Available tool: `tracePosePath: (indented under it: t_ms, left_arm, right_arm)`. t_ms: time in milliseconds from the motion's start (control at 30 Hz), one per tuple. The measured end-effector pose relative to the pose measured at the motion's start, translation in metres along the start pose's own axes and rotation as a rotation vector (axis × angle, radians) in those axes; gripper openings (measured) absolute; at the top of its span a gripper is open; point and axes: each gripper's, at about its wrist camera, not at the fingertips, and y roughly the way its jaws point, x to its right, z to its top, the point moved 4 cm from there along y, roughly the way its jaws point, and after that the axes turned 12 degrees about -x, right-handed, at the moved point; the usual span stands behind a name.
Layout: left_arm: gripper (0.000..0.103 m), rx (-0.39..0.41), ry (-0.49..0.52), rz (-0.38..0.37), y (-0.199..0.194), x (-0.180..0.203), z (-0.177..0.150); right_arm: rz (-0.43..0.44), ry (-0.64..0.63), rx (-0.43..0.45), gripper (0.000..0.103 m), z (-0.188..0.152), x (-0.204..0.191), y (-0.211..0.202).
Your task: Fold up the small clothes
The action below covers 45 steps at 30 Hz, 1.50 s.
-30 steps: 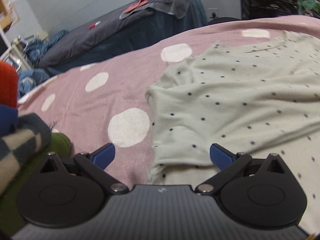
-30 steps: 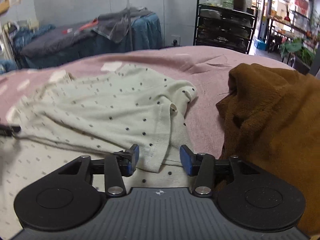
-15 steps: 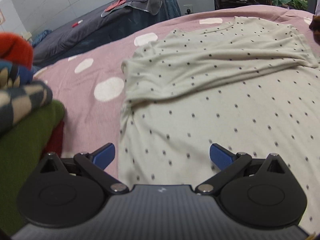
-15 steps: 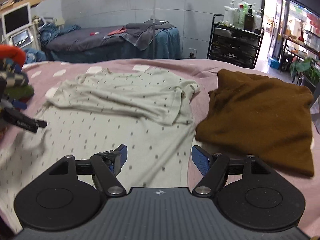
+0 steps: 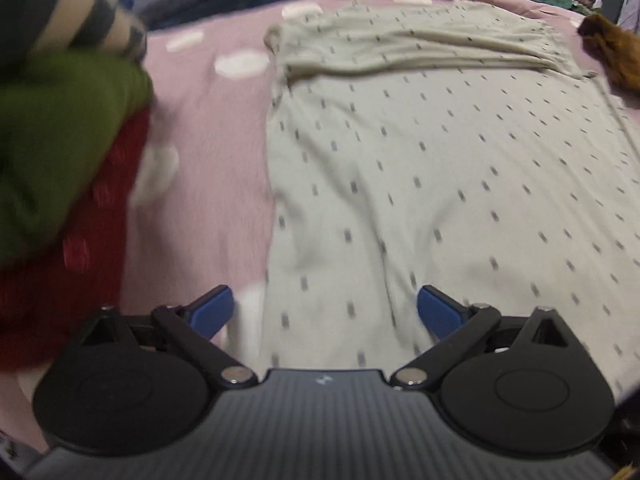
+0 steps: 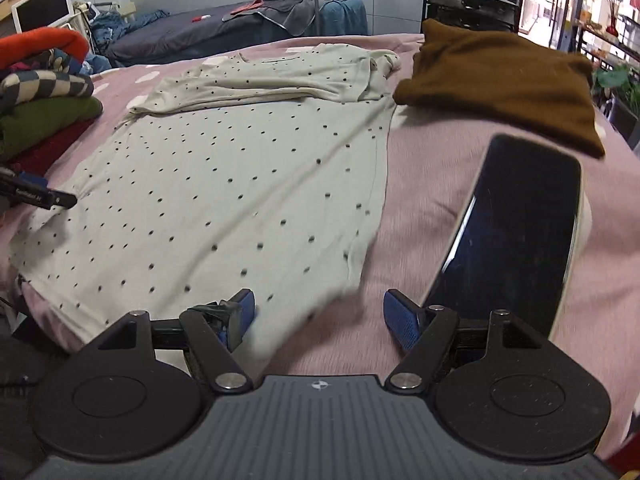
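Dotted shirt spread on the pink bed

The pale dotted shirt (image 6: pixel 240 168) lies flat on the pink bedcover (image 6: pixel 424 184), its top part folded over (sleeves tucked in). Over the shirt's near left edge the left gripper (image 5: pixel 324 312) has just been closing a little, yet it is wide apart and grips nothing. Over its near right corner the right gripper (image 6: pixel 318 316) is spread wide, empty. Right of the shirt lie a brown sweater (image 6: pixel 500 76) and a black phone (image 6: pixel 516 220); left sits a stack of clothes (image 6: pixel 44 92).
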Motion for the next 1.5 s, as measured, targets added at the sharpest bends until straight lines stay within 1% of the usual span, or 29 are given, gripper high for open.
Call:
tracePosePath:
  t_ms: [33,133,167,233,267,300,333,367,400,433,467,500,567,633,700,767,933,1033,1100,1200,1233,1267,1300,1333,1367,1400,1433,1467,1500]
  left_arm:
    - [0.092,-0.03,-0.015,-0.033,-0.001,-0.005,-0.01]
    - [0.081,-0.082,0.045,-0.046,-0.009,-0.001,-0.026]
    - [0.072,-0.102,0.064,-0.067,-0.013,0.002,-0.029]
    - [0.061,-0.141,0.093,-0.115,-0.017,0.009,-0.035]
    - [0.049,-0.144,0.121,-0.095,-0.019,0.014,-0.038]
    - [0.045,-0.147,0.148,-0.085,-0.02,0.018,-0.039]
    - [0.034,-0.151,0.159,-0.086,-0.022,0.021,-0.039]
    - [0.009,-0.154,0.157,-0.104,-0.025,0.023,-0.039]
    - [0.005,-0.162,0.152,-0.142,-0.028,0.025,-0.038]
    - [0.005,-0.167,0.16,-0.156,-0.031,0.027,-0.037]
    - [0.005,-0.159,0.176,-0.131,-0.034,0.028,-0.035]
    - [0.005,-0.154,0.182,-0.125,-0.035,0.026,-0.032]
    - [0.005,-0.127,0.107,-0.175,-0.037,0.011,-0.018]
    - [0.005,-0.069,0.023,-0.201,-0.045,-0.005,0.006]
    - [0.005,0.011,0.023,-0.227,-0.059,-0.012,0.037]
    - [0.005,0.092,0.012,-0.219,-0.065,-0.02,0.072]
    - [0.005,0.223,-0.058,-0.116,-0.024,-0.023,0.193]
    - [0.005,0.263,-0.086,-0.055,0.006,-0.02,0.269]
    - [0.005,0.242,-0.124,-0.045,0.031,-0.021,0.313]
    - [0.011,0.189,-0.184,-0.002,0.074,-0.024,0.362]
    - [0.017,0.181,-0.2,0.024,0.084,-0.026,0.371]
    - [0.037,0.183,-0.216,0.066,0.094,-0.028,0.378]
    - [0.052,0.197,-0.223,0.111,0.096,-0.031,0.381]
    - [0.077,0.222,-0.228,0.162,0.094,-0.032,0.381]
    - [0.095,0.252,-0.234,0.221,0.09,-0.033,0.381]
    - [0.099,0.284,-0.228,0.272,0.083,-0.032,0.379]
    - [0.099,0.323,-0.203,0.302,0.076,-0.029,0.374]
    - [0.099,0.36,-0.174,0.316,0.068,-0.024,0.369]
    - [0.099,0.391,-0.133,0.307,0.058,-0.016,0.361]
  right_arm:
    - [0.007,0.022,0.002,0.103,-0.004,0.0,-0.003]
    - [0.004,0.025,0.004,0.103,-0.013,-0.005,-0.009]
    - [0.001,0.022,0.0,0.103,-0.014,-0.007,-0.01]
    - [0.007,0.026,-0.006,0.103,-0.014,-0.008,-0.011]
    - [0.013,0.026,-0.005,0.103,-0.012,-0.008,-0.009]
    - [0.021,0.026,-0.006,0.103,-0.01,-0.009,-0.007]
    - [0.034,0.025,-0.016,0.103,-0.007,-0.01,-0.004]
    - [0.044,0.022,-0.026,0.087,-0.005,-0.012,-0.001]
    - [0.05,0.017,-0.036,0.074,-0.002,-0.014,0.001]
    - [0.064,0.006,-0.05,0.041,0.0,-0.016,0.002]
    - [0.081,-0.006,-0.062,0.021,0.003,-0.018,0.002]
    - [0.102,-0.009,-0.075,0.017,0.006,-0.02,0.001]
    - [0.161,0.018,-0.09,0.015,0.018,-0.016,-0.002]
    - [0.234,0.064,-0.07,0.015,0.043,-0.007,-0.007]
    - [0.287,0.107,-0.089,0.015,0.075,0.005,-0.003]
    - [0.314,0.138,-0.079,0.015,0.105,0.017,0.001]
    - [0.284,0.11,0.023,0.014,0.197,0.031,0.036]
    - [0.229,0.164,0.074,0.014,0.263,0.053,0.077]
    - [0.203,0.226,0.084,0.014,0.298,0.068,0.107]
    - [0.153,0.283,0.072,0.014,0.335,0.083,0.149]
    - [0.158,0.313,0.071,0.015,0.341,0.088,0.159]
    - [0.165,0.313,0.06,0.018,0.348,0.091,0.168]
    - [0.143,0.294,0.054,0.018,0.352,0.091,0.175]
    - [0.082,0.274,0.076,0.026,0.354,0.09,0.175]
    - [0.0,0.244,0.117,0.047,0.354,0.086,0.171]
    - [-0.09,0.186,0.176,0.063,0.354,0.079,0.163]
    - [-0.142,0.131,0.224,0.096,0.351,0.072,0.156]
    - [-0.16,0.08,0.263,0.103,0.347,0.062,0.147]
    - [-0.162,0.022,0.283,0.101,0.343,0.053,0.141]
